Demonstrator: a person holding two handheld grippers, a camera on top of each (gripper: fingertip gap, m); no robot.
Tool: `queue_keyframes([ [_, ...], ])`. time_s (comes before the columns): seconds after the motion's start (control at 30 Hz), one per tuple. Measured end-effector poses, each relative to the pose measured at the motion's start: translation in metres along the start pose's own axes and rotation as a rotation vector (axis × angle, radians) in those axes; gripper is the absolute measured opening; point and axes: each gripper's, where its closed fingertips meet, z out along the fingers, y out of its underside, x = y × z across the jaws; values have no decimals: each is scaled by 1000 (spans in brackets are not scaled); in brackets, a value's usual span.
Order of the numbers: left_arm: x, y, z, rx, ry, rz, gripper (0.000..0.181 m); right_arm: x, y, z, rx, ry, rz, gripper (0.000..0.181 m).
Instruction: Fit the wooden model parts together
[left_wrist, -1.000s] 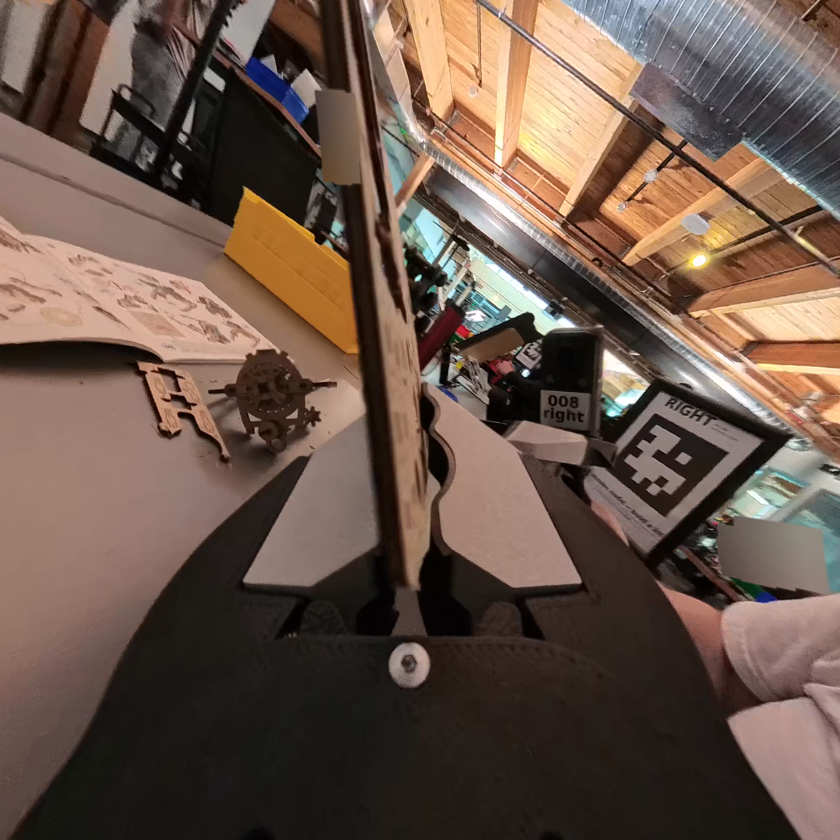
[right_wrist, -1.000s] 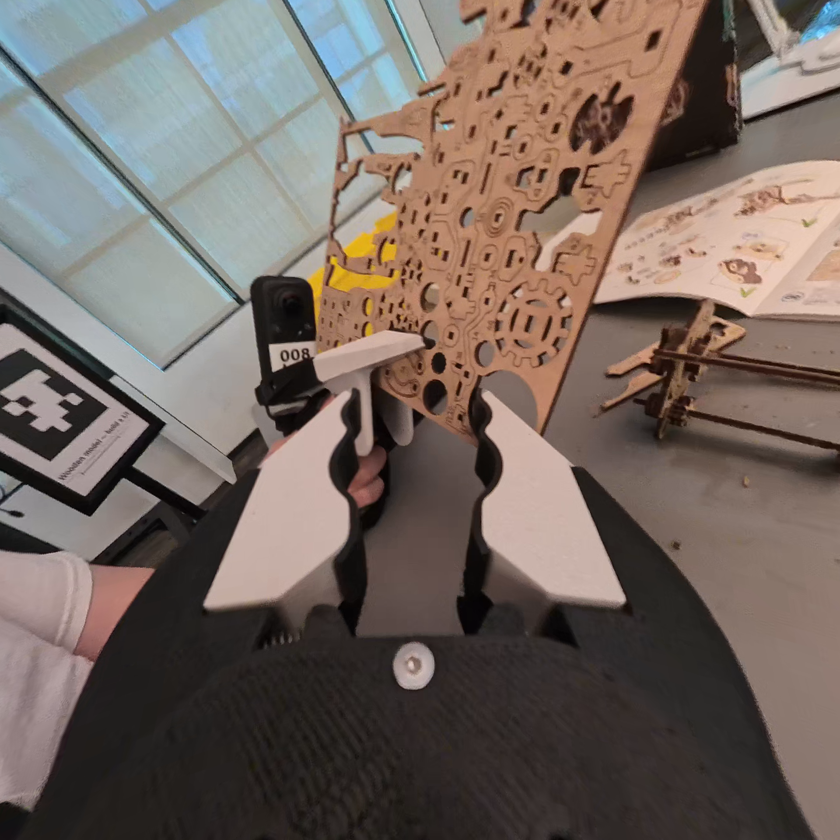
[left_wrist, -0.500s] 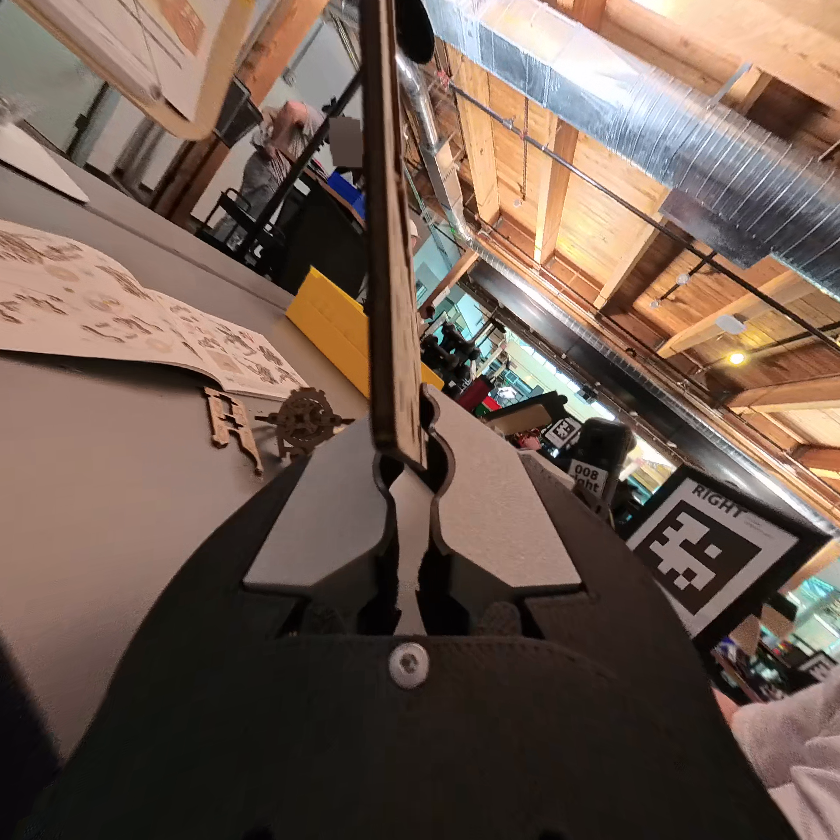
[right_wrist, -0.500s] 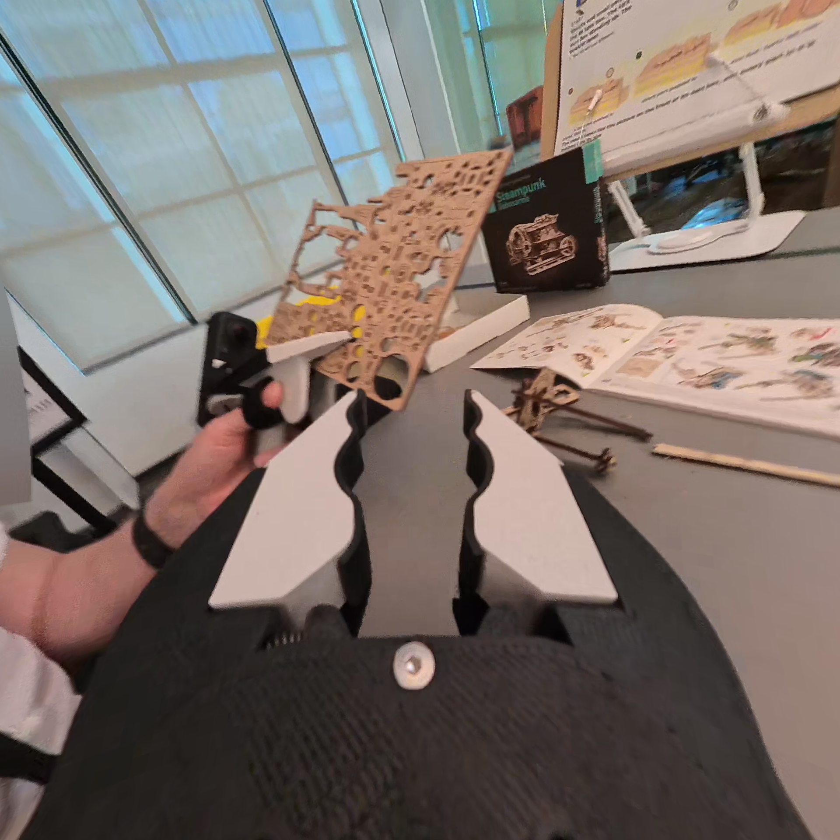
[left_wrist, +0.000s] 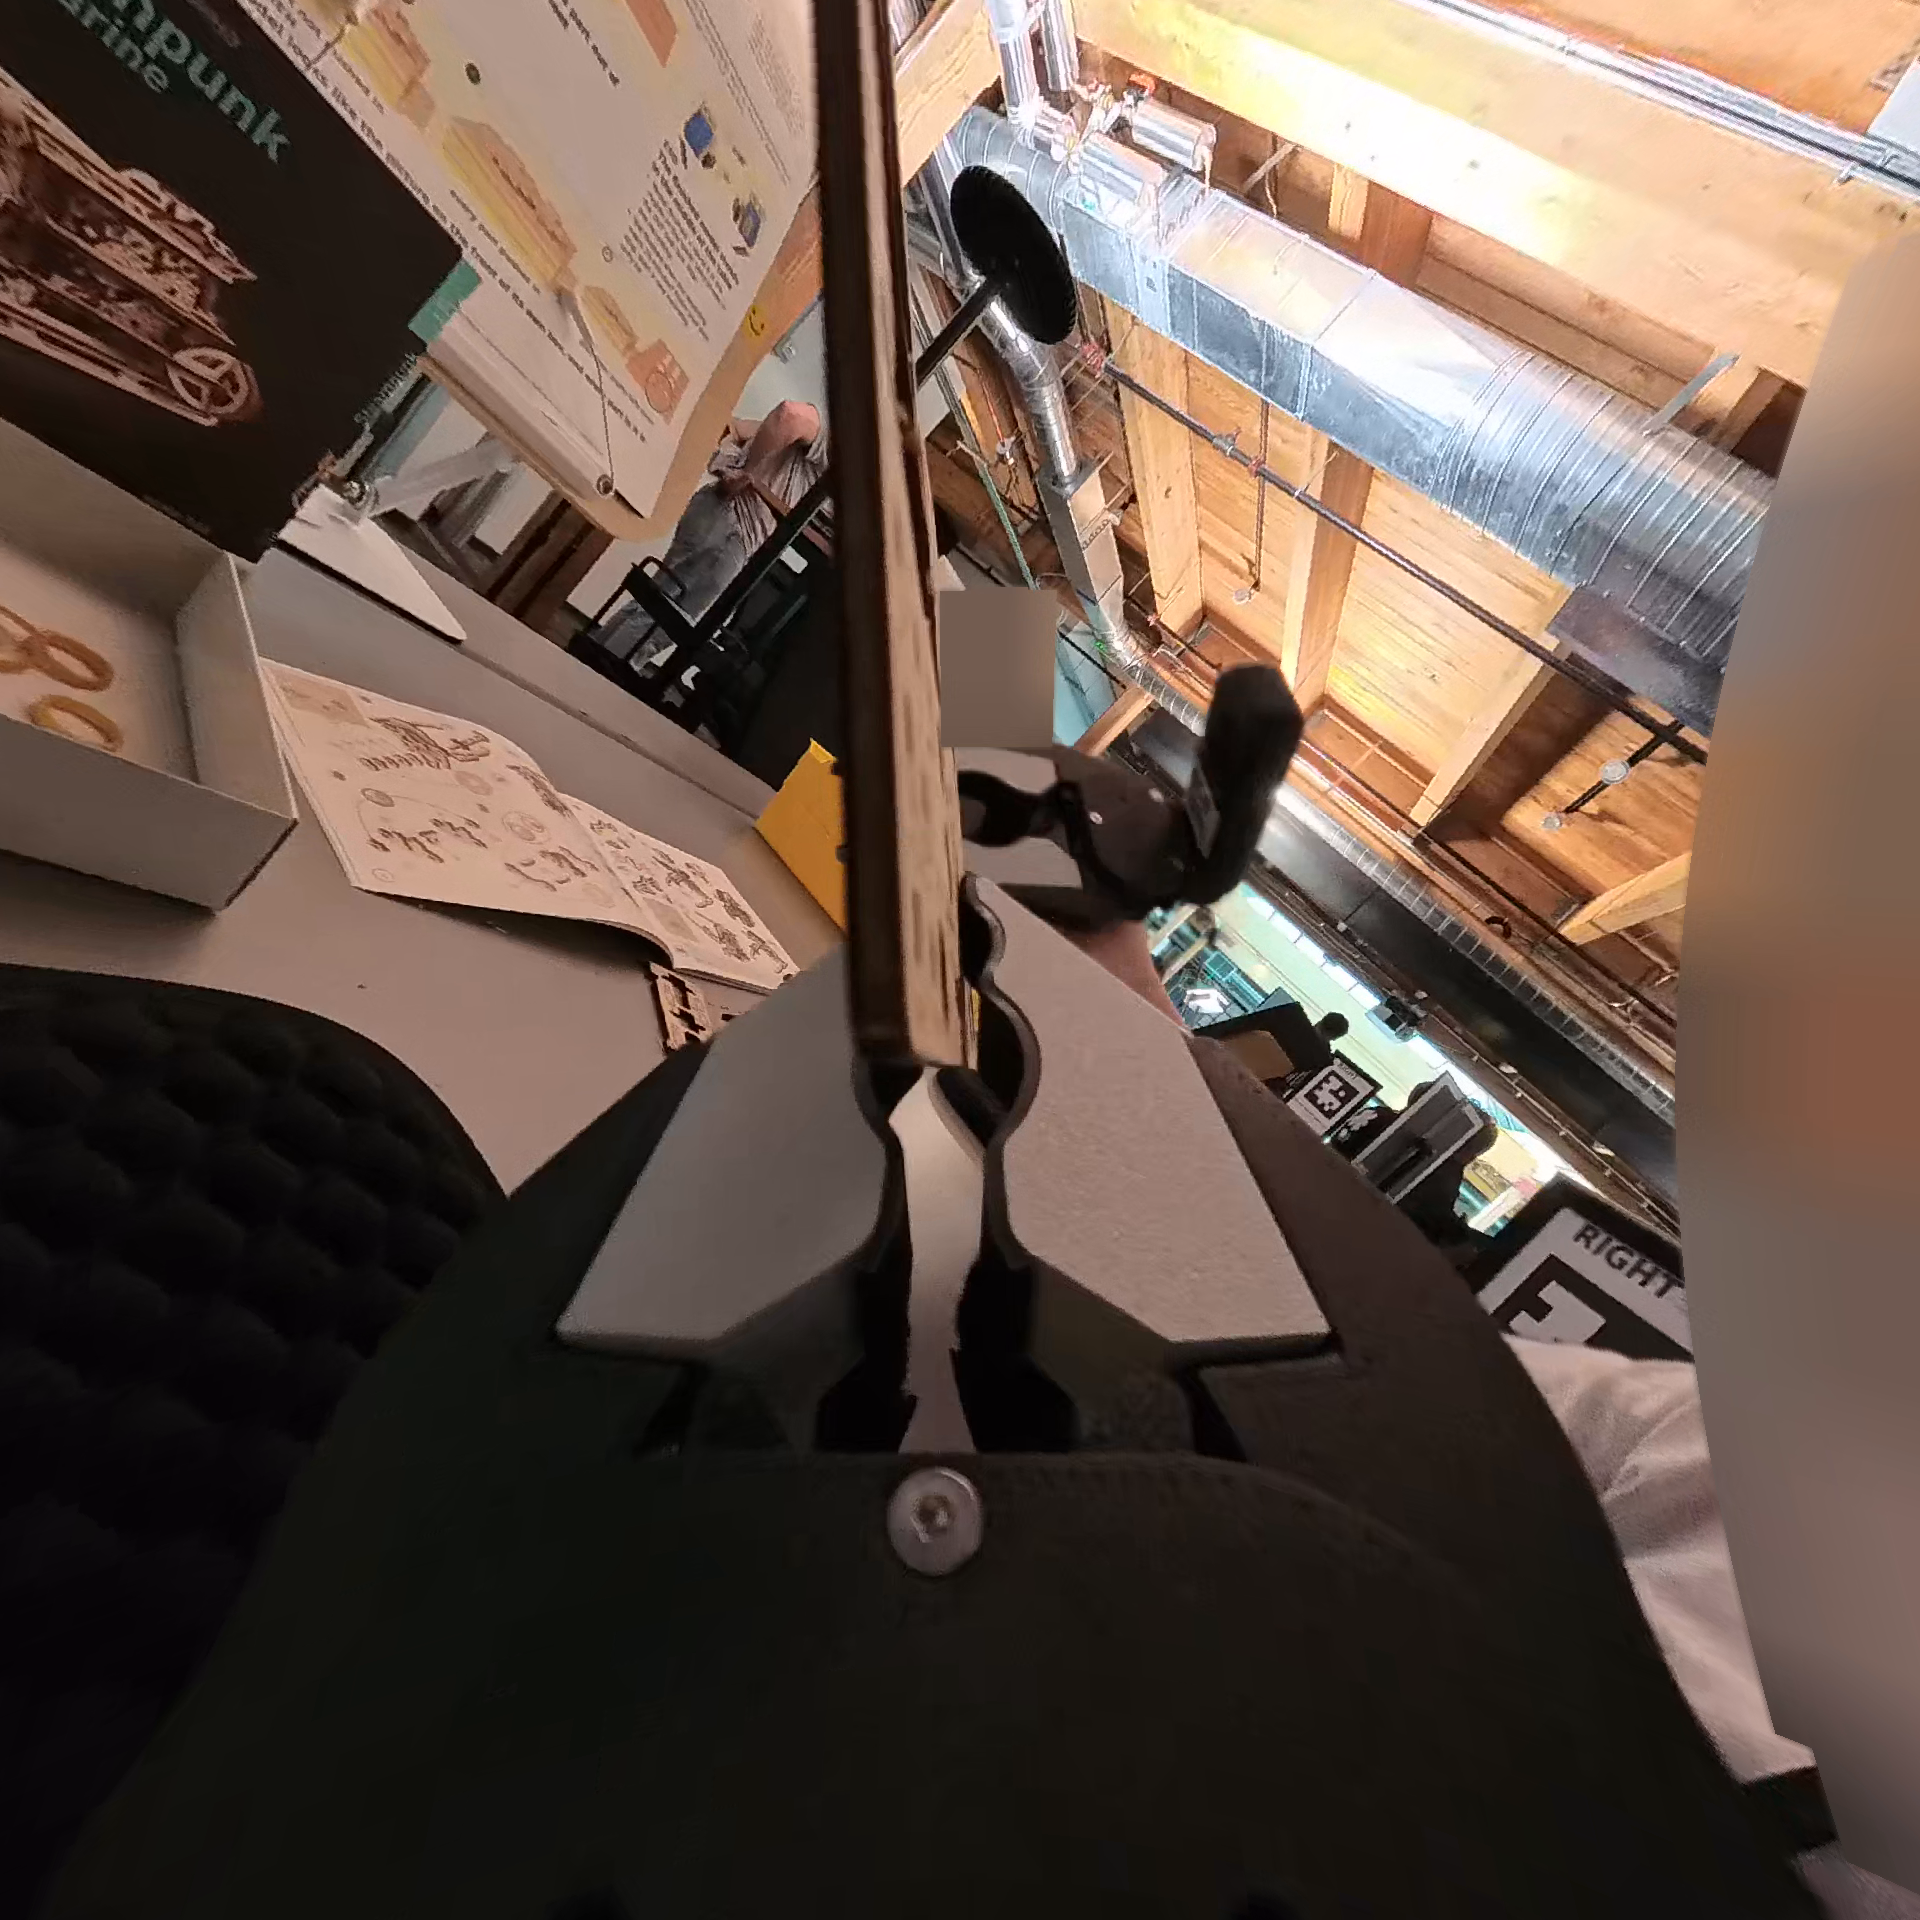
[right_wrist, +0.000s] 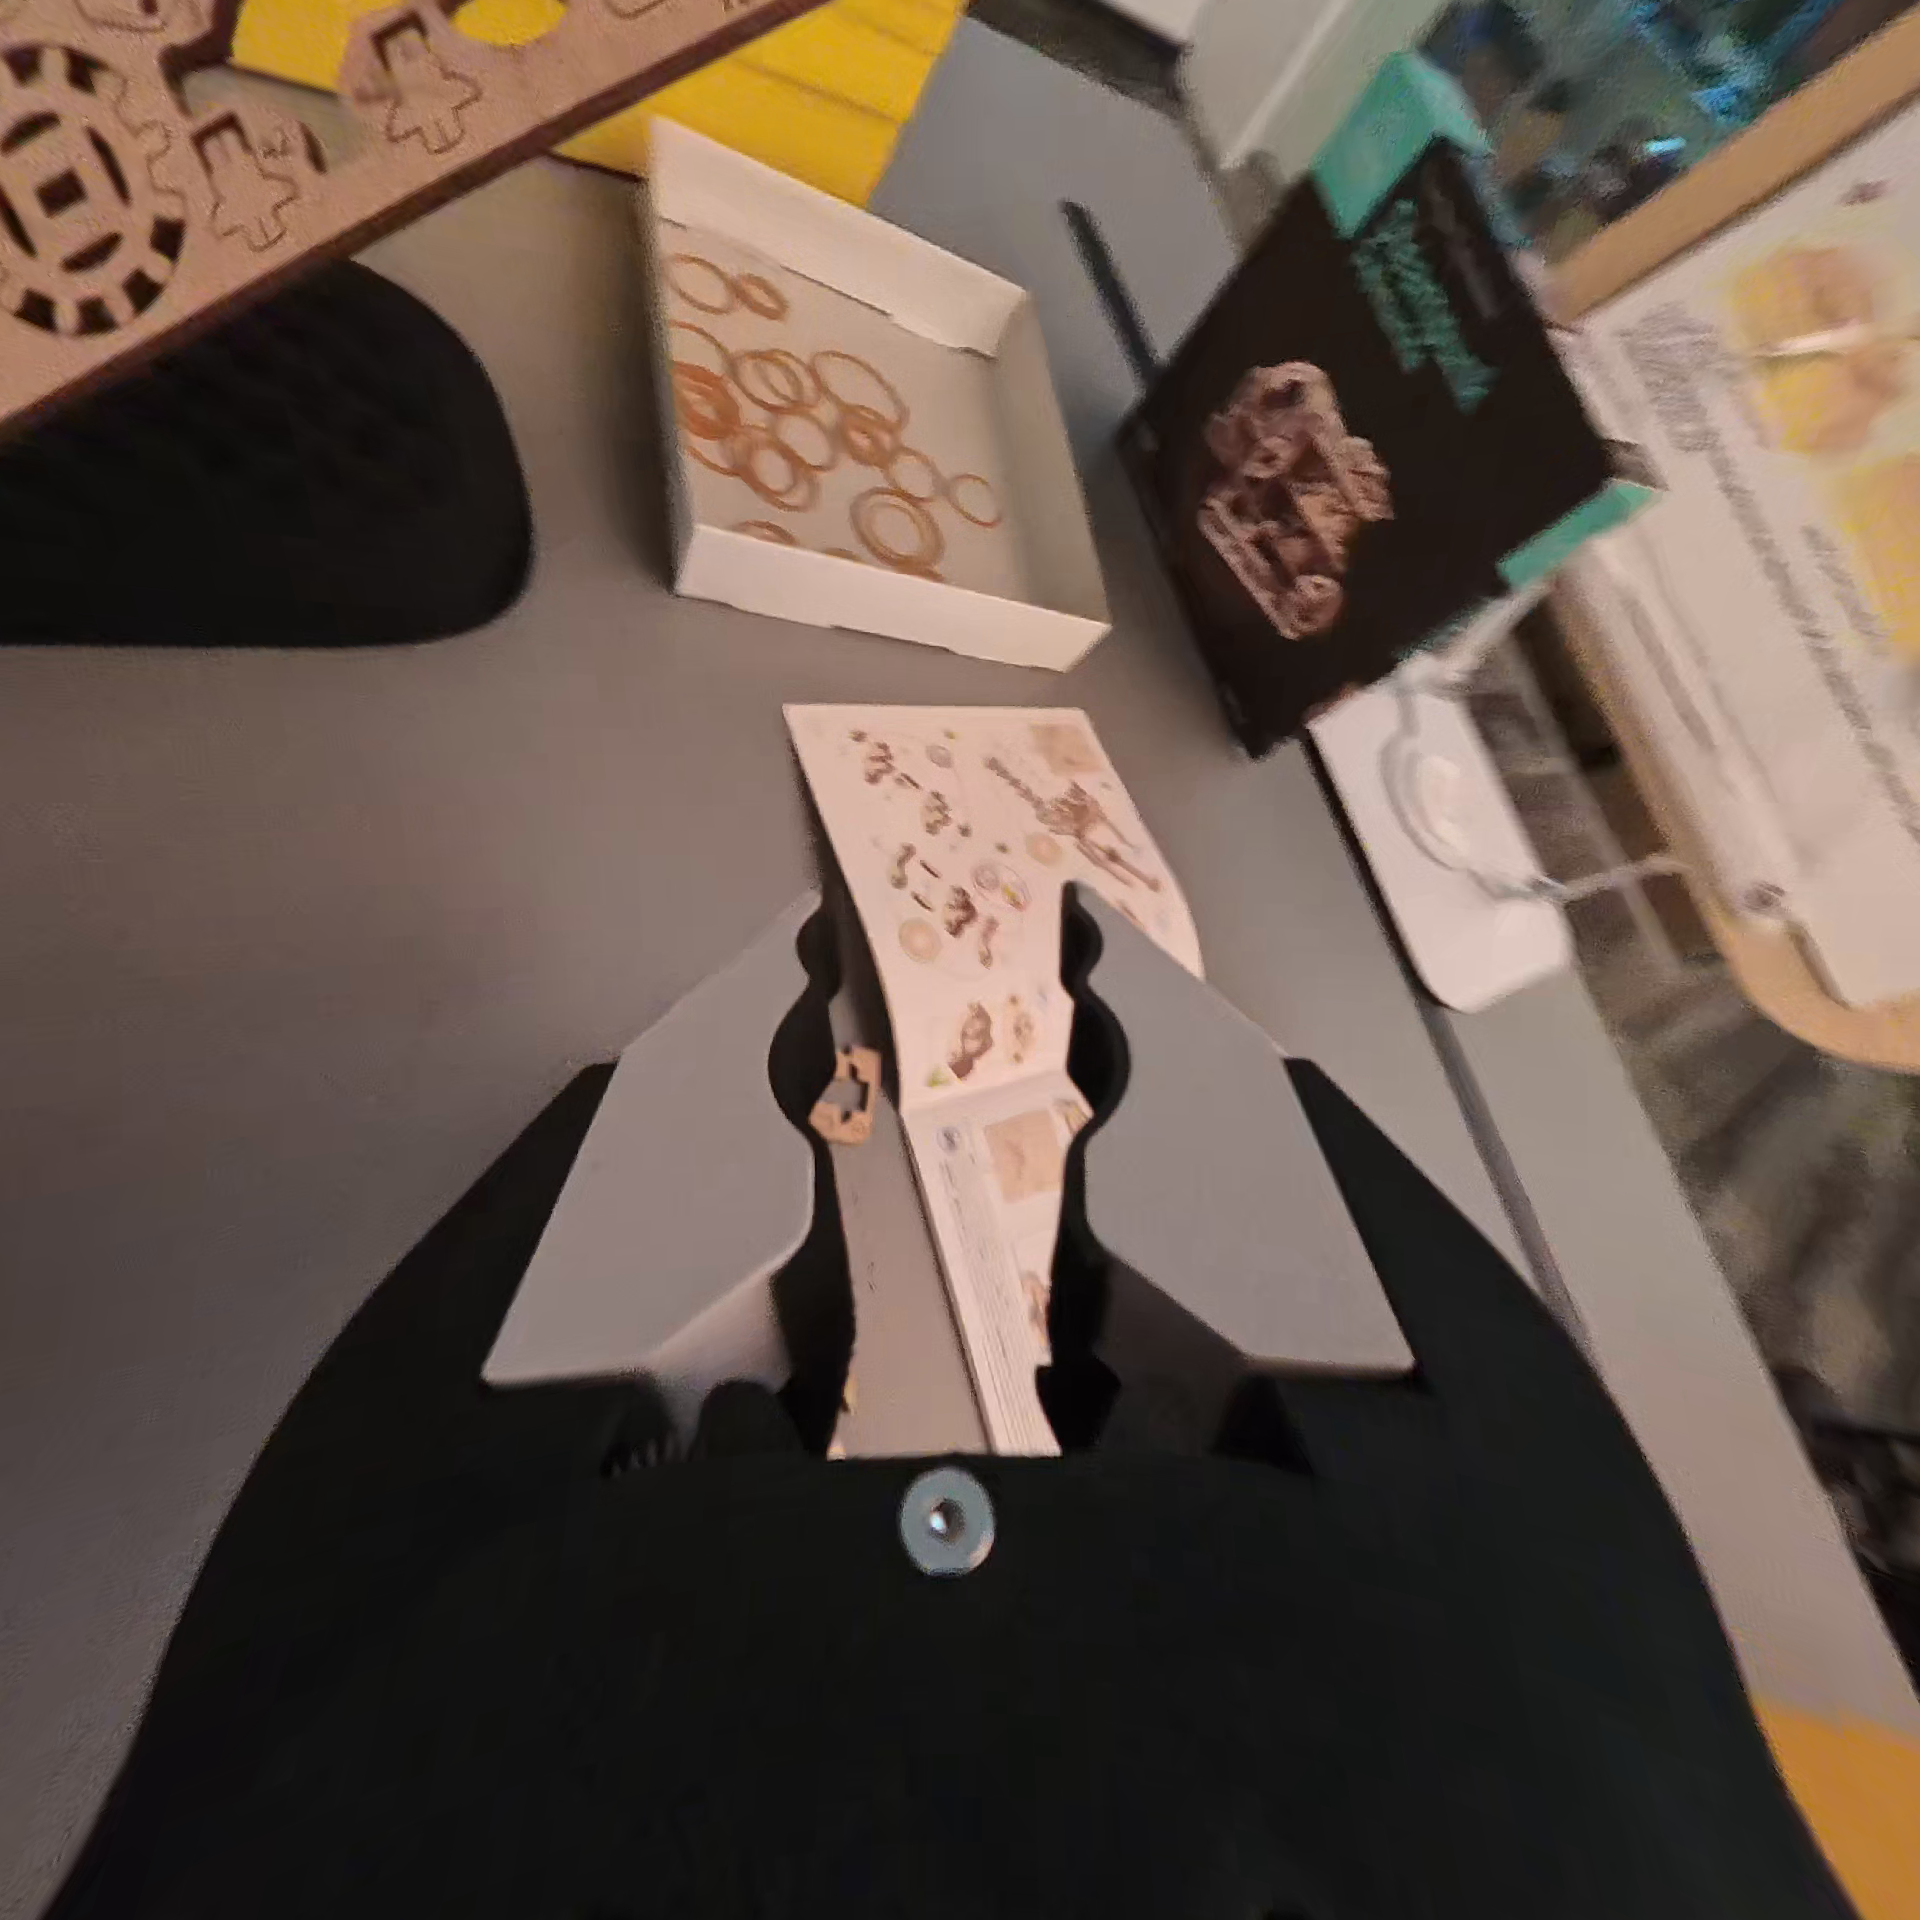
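Grey table (left_wrist: 436, 997) under timber ceiling beams: the left gripper (left_wrist: 914, 1013) pinches the wooden parts sheet (left_wrist: 883, 582) edge-on, upright. Right wrist view, looking down: the right gripper (right_wrist: 945, 925) is spread and empty over the instruction booklet (right_wrist: 977, 831), with the sheet (right_wrist: 208, 177) at the top left corner, beside the tray of rings (right_wrist: 1049, 582).

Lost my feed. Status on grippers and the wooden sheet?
Left gripper shut on sheet, held edge-up. Right gripper open, empty, over booklet. Nothing in the way.

The grey table (right_wrist: 312, 831) bears a white tray (right_wrist: 894, 613), booklet (right_wrist: 987, 831) and black box (right_wrist: 1382, 457).
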Motion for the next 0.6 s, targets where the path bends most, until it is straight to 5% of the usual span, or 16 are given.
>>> queue_keyframes([
  [0.17,1,-16,-18,25,-18,24,5,-8,8,41,-131,-217,-80,50],
  [0.33,-1,-28,-34,51,-49,49,4,-21,40,77,-331,-259,-244,53],
  [0.6,-5,-34,-44,59,-56,52,1,-30,64,96,-462,-281,-350,42],
])
